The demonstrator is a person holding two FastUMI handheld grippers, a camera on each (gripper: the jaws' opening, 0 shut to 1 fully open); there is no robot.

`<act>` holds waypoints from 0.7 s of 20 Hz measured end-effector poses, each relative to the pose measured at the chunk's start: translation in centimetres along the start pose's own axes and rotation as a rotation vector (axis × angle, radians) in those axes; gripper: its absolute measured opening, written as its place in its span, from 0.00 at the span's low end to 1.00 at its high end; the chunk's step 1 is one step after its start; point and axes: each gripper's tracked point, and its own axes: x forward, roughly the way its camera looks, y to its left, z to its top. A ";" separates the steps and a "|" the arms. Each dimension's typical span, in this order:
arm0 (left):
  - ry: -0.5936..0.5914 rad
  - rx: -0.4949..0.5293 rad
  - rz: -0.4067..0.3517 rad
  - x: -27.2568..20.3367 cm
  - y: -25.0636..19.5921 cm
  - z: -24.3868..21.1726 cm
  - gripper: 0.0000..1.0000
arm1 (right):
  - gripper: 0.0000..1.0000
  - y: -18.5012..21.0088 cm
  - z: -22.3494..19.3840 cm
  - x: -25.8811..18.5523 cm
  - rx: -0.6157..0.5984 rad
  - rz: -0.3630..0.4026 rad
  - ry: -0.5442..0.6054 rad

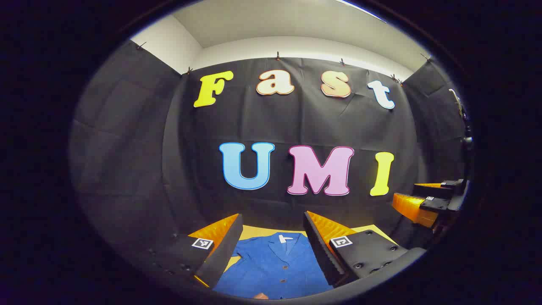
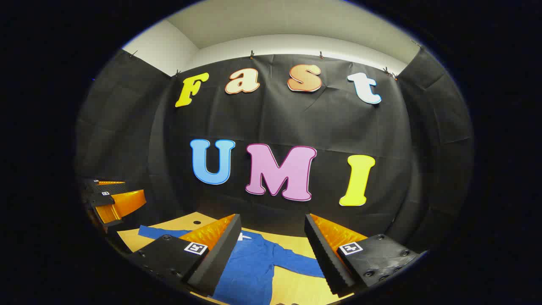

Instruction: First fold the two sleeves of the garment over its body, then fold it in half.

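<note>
Both jaws wide apart above garment (image 1: pixel 275 267)

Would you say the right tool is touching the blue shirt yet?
Apart. In the right gripper view, the right tool hangs open above the blue shirt, which lies flat on the table between its fingers.

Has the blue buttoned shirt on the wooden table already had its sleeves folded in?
No: in the right gripper view the blue buttoned shirt lies flat on the wooden table with one sleeve spread outward.
</note>
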 end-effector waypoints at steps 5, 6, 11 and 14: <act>-0.018 -0.010 0.042 0.1 1.6 0.7 0.84 | 0.96 0.1 0.9 0.9 -0.017 0.015 -0.019; -0.023 -0.005 0.044 0.2 1.8 0.9 0.84 | 0.96 -0.1 1.1 0.9 -0.017 0.010 -0.024; -0.041 -0.001 0.008 1.0 1.3 1.5 0.84 | 1.00 -1.2 2.0 0.7 -0.033 -0.039 -0.038; -0.048 0.005 -0.018 1.2 0.8 1.7 0.84 | 0.96 -2.1 2.2 0.3 -0.030 -0.070 -0.039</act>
